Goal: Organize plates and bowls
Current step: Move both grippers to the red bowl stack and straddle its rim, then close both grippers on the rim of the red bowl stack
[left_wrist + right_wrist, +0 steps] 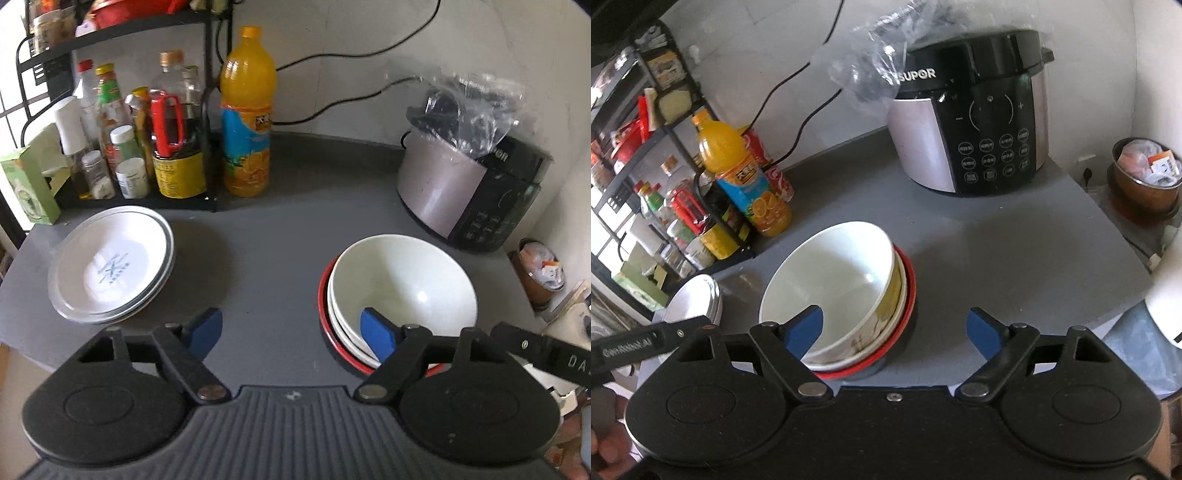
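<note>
A white bowl [402,284] sits nested in a second white bowl on a red-rimmed plate [324,314], to the right on the grey counter [277,240]. A stack of white plates [110,266] lies at the left. My left gripper [291,332] is open above the counter between the two stacks, with its right pad at the bowl's near rim. In the right wrist view my right gripper [894,330] is open. Its left finger is inside the bowl [834,273] and its right finger is outside the red rim [911,295]. Neither pad presses on the bowl wall between them.
An orange juice bottle [247,118] and a black rack of condiment bottles [147,147] stand at the back left. A rice cooker [975,125] with a plastic bag on it stands at the back right. A copper pot [1145,177] sits beyond the counter's right edge.
</note>
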`<action>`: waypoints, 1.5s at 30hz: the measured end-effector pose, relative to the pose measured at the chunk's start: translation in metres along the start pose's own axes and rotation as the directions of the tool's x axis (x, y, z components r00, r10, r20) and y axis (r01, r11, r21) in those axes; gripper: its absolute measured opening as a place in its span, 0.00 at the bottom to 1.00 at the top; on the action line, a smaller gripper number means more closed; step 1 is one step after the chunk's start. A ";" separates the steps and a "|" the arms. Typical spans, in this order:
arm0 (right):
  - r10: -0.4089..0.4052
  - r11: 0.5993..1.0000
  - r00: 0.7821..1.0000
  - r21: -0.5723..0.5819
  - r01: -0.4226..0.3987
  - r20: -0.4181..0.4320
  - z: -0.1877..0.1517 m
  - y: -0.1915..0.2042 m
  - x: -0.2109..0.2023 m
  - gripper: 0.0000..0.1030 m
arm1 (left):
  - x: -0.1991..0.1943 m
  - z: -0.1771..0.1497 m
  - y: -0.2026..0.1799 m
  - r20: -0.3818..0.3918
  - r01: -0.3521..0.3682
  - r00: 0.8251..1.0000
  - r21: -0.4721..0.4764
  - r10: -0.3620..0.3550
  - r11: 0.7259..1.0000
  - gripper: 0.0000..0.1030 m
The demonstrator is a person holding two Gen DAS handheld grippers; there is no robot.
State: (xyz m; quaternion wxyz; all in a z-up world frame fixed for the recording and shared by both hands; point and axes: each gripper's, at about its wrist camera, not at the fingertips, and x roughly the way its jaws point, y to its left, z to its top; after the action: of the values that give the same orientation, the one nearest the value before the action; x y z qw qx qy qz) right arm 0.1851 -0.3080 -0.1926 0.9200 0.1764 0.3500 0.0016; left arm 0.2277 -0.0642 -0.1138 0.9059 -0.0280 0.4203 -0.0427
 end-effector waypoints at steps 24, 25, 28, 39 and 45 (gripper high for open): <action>0.046 0.994 0.989 0.104 -0.031 -0.138 0.017 -0.013 0.096 0.61 | 0.112 0.009 -0.014 -0.135 -0.007 0.991 -0.212 -0.023 0.977 0.35; 0.050 0.993 0.988 0.112 -0.034 -0.144 0.018 -0.014 0.098 0.60 | 0.116 0.009 -0.013 -0.144 -0.004 0.989 -0.229 -0.030 0.973 0.34; 0.049 0.992 0.984 0.123 -0.028 -0.173 0.018 -0.015 0.104 0.52 | 0.123 0.008 -0.008 -0.154 0.030 0.985 -0.280 -0.076 0.960 0.28; 0.024 0.991 0.980 0.131 0.002 -0.198 0.016 -0.018 0.103 0.28 | 0.129 0.012 0.001 -0.197 0.065 0.969 -0.372 -0.147 0.926 0.23; 0.040 0.981 0.975 0.192 0.002 -0.217 0.017 -0.027 0.102 0.28 | 0.126 0.012 0.001 -0.207 0.078 0.964 -0.375 -0.165 0.924 0.23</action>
State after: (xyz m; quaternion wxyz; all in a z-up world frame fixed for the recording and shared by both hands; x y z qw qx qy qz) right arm 0.2696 -0.3259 -0.2555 0.8545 0.2658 0.4463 -0.0038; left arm 0.3176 -0.0761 -0.2015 0.8244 -0.2161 0.5226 -0.0237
